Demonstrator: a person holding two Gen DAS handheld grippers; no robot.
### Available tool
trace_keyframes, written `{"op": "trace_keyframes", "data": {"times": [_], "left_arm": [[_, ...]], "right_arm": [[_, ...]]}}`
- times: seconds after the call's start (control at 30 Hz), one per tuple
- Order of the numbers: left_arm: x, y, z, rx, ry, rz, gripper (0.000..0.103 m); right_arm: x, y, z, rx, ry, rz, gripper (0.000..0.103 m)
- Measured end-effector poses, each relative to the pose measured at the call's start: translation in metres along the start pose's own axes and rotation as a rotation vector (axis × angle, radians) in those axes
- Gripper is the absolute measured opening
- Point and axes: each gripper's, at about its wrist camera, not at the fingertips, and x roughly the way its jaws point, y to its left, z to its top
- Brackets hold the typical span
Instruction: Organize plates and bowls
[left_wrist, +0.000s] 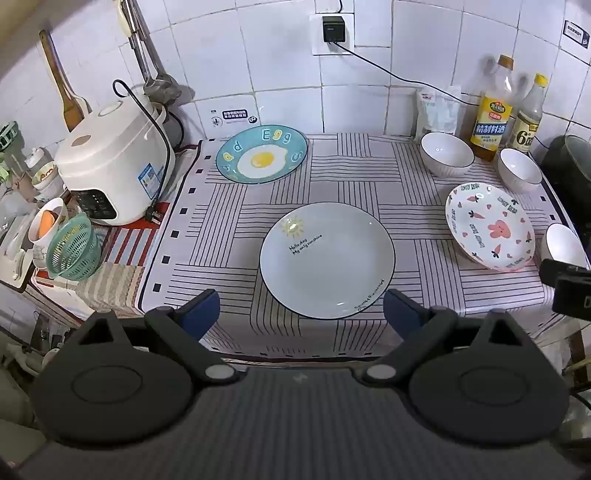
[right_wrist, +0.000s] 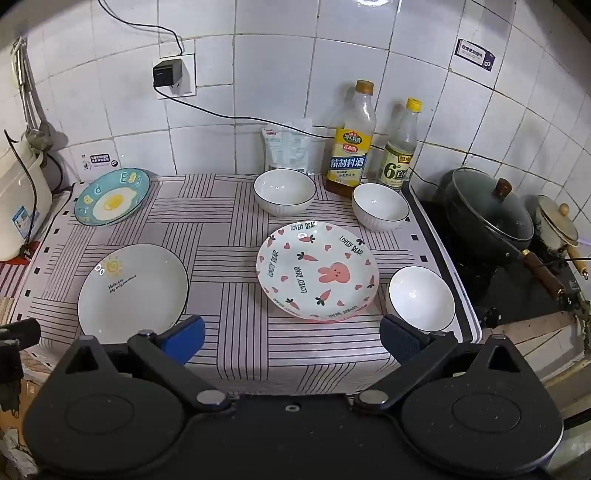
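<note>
Three plates lie on the striped cloth: a pale sun plate (left_wrist: 327, 260) (right_wrist: 133, 291) at the front, a blue egg plate (left_wrist: 261, 154) (right_wrist: 112, 202) at the back left, and a pink rabbit plate (left_wrist: 489, 226) (right_wrist: 317, 271) to the right. Three white bowls stand around the rabbit plate: one behind it (left_wrist: 447, 153) (right_wrist: 284, 191), one at the back right (left_wrist: 519, 170) (right_wrist: 380, 206), one at the front right (left_wrist: 565, 244) (right_wrist: 421, 298). My left gripper (left_wrist: 301, 314) hangs open just short of the sun plate. My right gripper (right_wrist: 291, 341) hangs open in front of the rabbit plate, empty.
A white rice cooker (left_wrist: 114, 162) and a green strainer (left_wrist: 75, 247) stand left of the cloth. Two bottles (right_wrist: 351, 147) (right_wrist: 400, 147) and a white bag (right_wrist: 286, 149) line the tiled wall. A lidded black pot (right_wrist: 487, 214) sits on the stove at right.
</note>
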Motion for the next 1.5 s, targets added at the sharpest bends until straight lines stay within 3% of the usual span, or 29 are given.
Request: {"op": "trace_keyframes", "data": {"times": [0.37,0.57,1.1,1.5], "left_arm": [[-0.008,-0.012,-0.001,0.002,0.007,0.005,0.096],[-0.006,-0.008,-0.012,0.016,-0.003,-0.028,0.095],[-0.003,-0.013,-0.023,0.034,-0.028,-0.013,0.095],[-0.002,-0.020,-0.034,0.031,-0.019,-0.020,0.096]], "right_arm": [[-0.011,-0.004,-0.007,-0.009,-0.018,-0.020,0.102],[-0.009,-0.005,-0.010,-0.013,-0.008,-0.028,0.102],[0.003,-0.012,-0.023,0.018,-0.029,0.014,0.102],[0.002,-0.018,-0.033,-0.003,-0.039,-0.026,0.102]]}}
